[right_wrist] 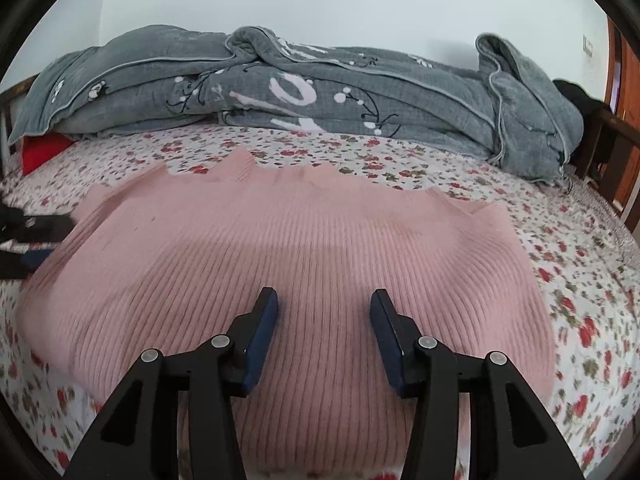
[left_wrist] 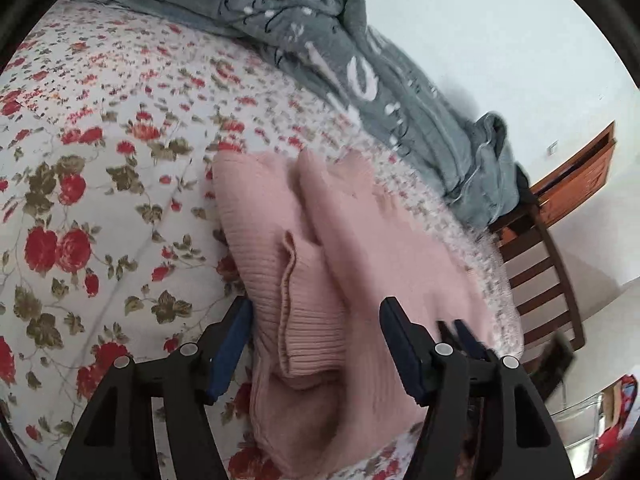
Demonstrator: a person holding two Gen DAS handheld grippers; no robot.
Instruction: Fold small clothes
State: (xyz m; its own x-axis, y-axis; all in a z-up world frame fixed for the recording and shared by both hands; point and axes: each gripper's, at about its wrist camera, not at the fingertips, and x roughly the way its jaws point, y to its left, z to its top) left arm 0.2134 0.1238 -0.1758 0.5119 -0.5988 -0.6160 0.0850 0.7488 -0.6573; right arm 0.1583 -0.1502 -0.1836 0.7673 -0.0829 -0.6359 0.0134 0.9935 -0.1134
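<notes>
A pink ribbed knit sweater (right_wrist: 304,248) lies folded on the flowered bedsheet (right_wrist: 580,264). In the left wrist view the sweater (left_wrist: 360,248) shows a folded sleeve with a ribbed cuff (left_wrist: 292,304) lying on top. My left gripper (left_wrist: 316,316) is open, its jaws either side of the cuff, holding nothing. My right gripper (right_wrist: 324,308) is open just above the sweater's near middle, empty. The left gripper also shows at the left edge of the right wrist view (right_wrist: 36,236), beside the sweater's left side.
A crumpled grey quilt (right_wrist: 320,96) lies along the far side of the bed by the white wall. A red item (right_wrist: 40,152) sits at the far left. A wooden chair (left_wrist: 536,264) and wooden furniture (left_wrist: 580,176) stand beyond the bed edge.
</notes>
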